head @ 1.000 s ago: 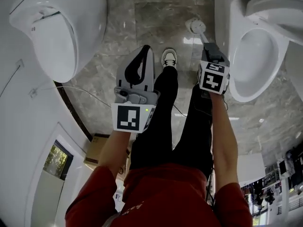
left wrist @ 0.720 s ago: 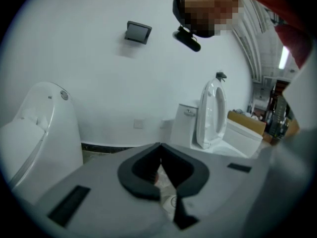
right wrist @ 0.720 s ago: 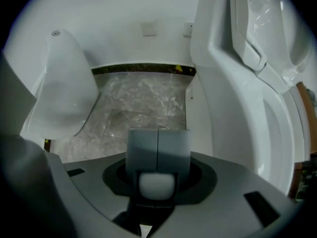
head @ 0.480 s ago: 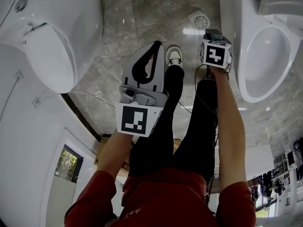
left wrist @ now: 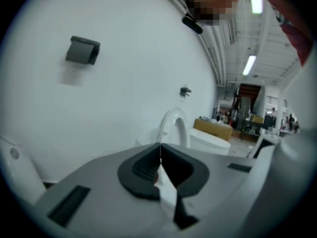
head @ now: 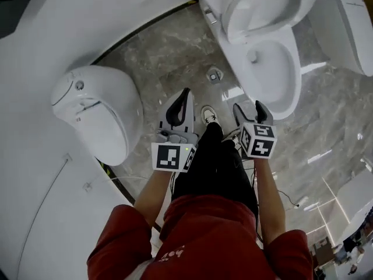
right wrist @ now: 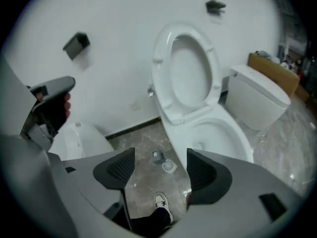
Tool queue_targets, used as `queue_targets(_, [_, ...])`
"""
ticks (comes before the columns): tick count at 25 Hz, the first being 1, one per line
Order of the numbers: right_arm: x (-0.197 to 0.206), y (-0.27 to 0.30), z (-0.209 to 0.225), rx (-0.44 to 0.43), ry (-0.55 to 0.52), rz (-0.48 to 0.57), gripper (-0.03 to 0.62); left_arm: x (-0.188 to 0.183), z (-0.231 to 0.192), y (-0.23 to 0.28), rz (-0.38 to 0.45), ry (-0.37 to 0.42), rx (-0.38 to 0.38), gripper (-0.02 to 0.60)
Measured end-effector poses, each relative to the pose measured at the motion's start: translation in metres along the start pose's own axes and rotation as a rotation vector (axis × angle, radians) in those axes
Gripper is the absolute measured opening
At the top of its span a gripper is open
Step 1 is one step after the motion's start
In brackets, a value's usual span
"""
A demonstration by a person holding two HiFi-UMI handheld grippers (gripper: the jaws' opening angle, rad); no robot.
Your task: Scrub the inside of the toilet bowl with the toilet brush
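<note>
The toilet stands open at the upper right of the head view, lid and seat up, with its bowl empty. On the floor by its base sits a small round white thing that may be the brush in its holder; I cannot tell. My right gripper hangs above the floor in front of the bowl. Its jaws are opening and stand wide, and nothing lies between the right gripper's pads. My left gripper is shut and empty, and in its own view the left gripper faces the white wall.
A second toilet with its lid down stands at the left, and a third white fixture at the far right. The person's legs and a white shoe are between the grippers. A grey wall fitting hangs on the curved white wall.
Both grippers have risen from near the floor. The right jaws have opened, and the white stick that reached up to them is gone from them. The head view now takes in the open toilet.
</note>
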State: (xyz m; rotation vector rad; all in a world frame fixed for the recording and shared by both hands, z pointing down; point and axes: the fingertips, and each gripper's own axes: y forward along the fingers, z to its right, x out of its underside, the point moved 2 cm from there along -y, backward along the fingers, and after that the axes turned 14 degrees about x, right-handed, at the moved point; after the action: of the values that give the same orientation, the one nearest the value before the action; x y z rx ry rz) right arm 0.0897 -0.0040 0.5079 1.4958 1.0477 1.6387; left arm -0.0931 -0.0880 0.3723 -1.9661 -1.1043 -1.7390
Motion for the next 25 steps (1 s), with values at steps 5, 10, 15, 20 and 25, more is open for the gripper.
queue_targets(5, [-0.066,-0.188,0.120,0.127,0.210,0.343,0.322,-0.133,0.104,0.032,0.143,0.093,0.153,-0.002])
queue_targets(10, [-0.093,-0.385,0.238,0.362,0.333,0.749,0.300,-0.230,0.221,0.029,0.218,0.176,0.284,-0.002])
queue_targets(15, [-0.084,-0.551,0.326,0.614,0.391,1.070,0.288,-0.304,0.340,0.038,0.236,0.274,0.452,-0.002])
queue_targets(20, [-0.053,-0.622,0.350,0.826,0.441,1.185,0.161,-0.345,0.421,0.031,0.296,0.338,0.603,-0.002])
queue_targets(25, [-0.034,-0.650,0.355,0.940,0.461,1.198,0.000,-0.361,0.460,0.025,0.313,0.348,0.672,-0.002])
